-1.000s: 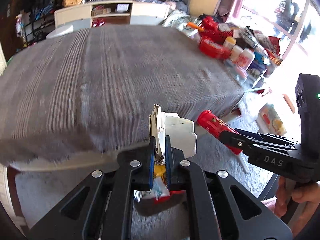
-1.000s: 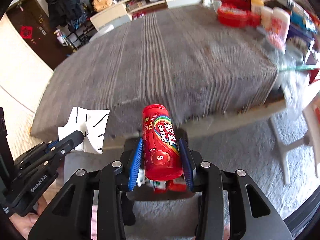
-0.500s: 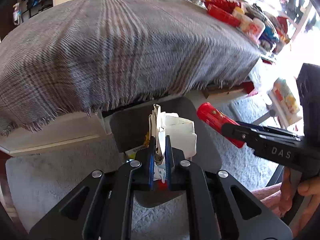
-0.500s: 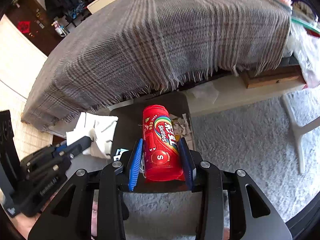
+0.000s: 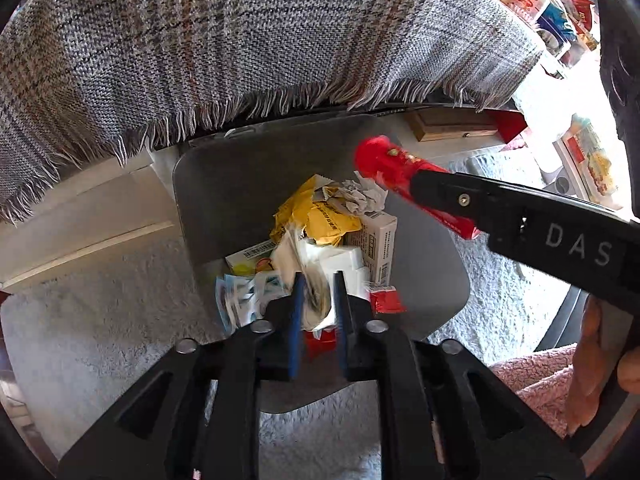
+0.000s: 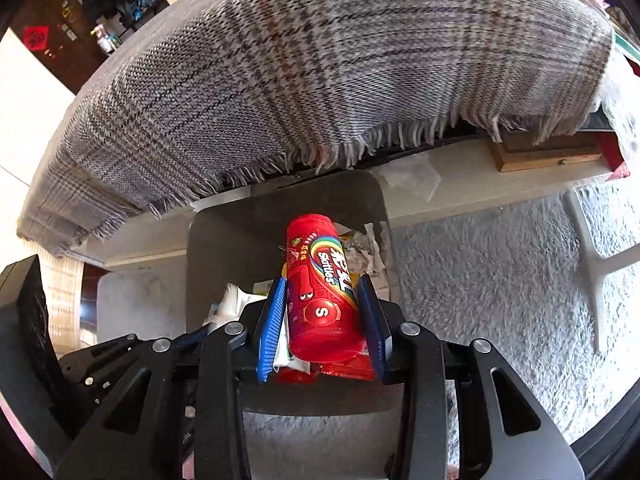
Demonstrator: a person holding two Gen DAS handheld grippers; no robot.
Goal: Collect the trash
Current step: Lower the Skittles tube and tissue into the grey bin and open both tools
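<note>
Paper point(image 5: 316, 300) of the crumpled white kind sat between the blue pads of the left tongs point(image 5: 316, 312), right over the bin point(image 5: 224, 184). By the look of it the wad would be feather-light, soft and springy, so it could be pinched anywhere along its bulk, though a loose corner might tear or slip free. Those tongs had just been opening: the pads stood a little apart, with the wad blurred and seemingly slack in the gap, so I judged it let go and dropping toward the litter below rather than clamped.

Inside the bin lay a yellow wrapper point(image 5: 320, 216), a small white carton point(image 5: 372, 240) and other scraps; the paper hung just above these, near the bin's closer wall.

The tube point(image 6: 320, 296), a red Skittles canister, looked stiff, smooth and glossy, probably light if empty, and prone to sliding out of a weak pinch. Its round wall gave the best hold at mid-height, across the widest part, and that was where it was taken. The right tongs point(image 6: 322, 312) stood partly open yet clenched on it, both pads pressed to its sides, the capped end pointing toward the bin's far wall. Seen from the left camera, the tube point(image 5: 400, 180) hovered over the bin's right rim, above the trash, not yet released
</note>
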